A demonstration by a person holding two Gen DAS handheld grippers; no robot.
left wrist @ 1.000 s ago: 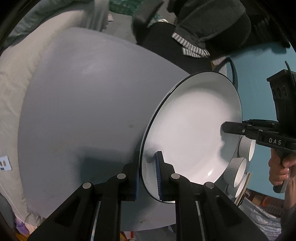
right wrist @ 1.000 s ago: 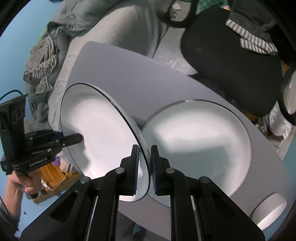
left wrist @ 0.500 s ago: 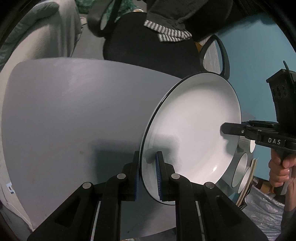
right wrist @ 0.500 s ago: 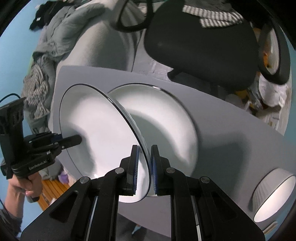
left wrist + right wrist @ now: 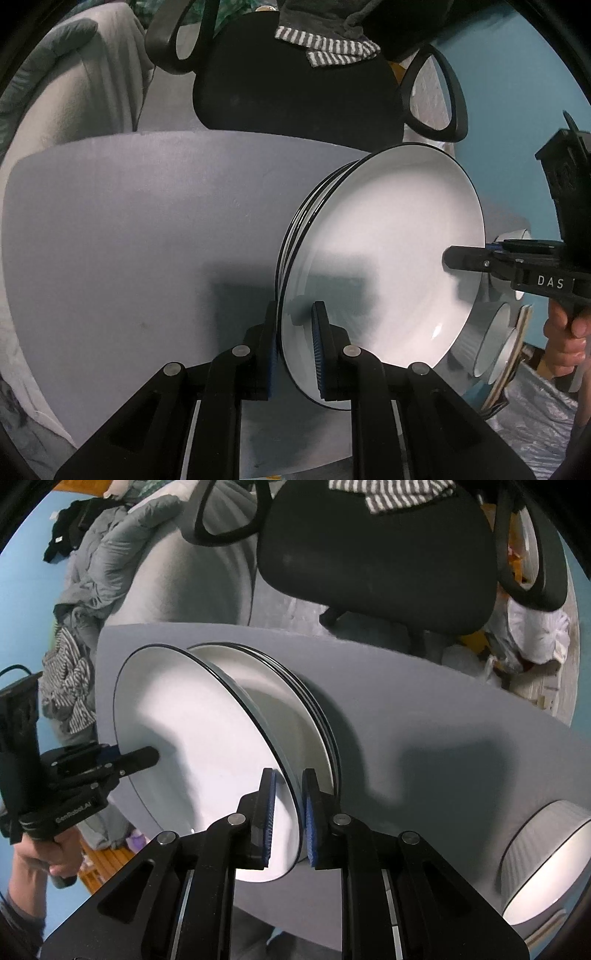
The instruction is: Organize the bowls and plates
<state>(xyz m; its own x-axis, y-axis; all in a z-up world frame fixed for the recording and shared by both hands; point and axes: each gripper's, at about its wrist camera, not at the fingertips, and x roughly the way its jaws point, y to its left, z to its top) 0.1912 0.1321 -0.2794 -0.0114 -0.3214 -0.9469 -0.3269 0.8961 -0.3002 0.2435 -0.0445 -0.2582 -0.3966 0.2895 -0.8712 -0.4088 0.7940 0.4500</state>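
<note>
- My left gripper (image 5: 295, 343) is clamped on the near rim of a white plate (image 5: 388, 266) with a thin black edge; one blue pad sits on the plate's white face, the other behind it, with only the rim's thickness between them.
- In the left wrist view that plate fills the right-centre of the frame, tilted up on edge, its face turned to the right.
- My right gripper (image 5: 287, 819) pinches the opposite rim of the same plate (image 5: 192, 738), jaws nearly closed around the thin edge at lower centre of the right wrist view.
- Each gripper shows in the other's camera: the right one comes in from the right edge of the left view, its finger laid over the plate's rim, and the left one comes in from the left edge of the right view.
- Just behind the held plate lies a stack of matching plates (image 5: 295, 701) on the grey table (image 5: 424, 720); I cannot tell whether the held plate touches the stack.
- A ribbed white bowl (image 5: 546, 856) stands on the table at the lower right of the right view.
- More ribbed bowls (image 5: 495, 339) crowd the lower right of the left view, beyond the plate's edge.
- A black office chair (image 5: 295, 81) with a striped cloth (image 5: 328, 48) draped on it stands past the table at the top.
</note>
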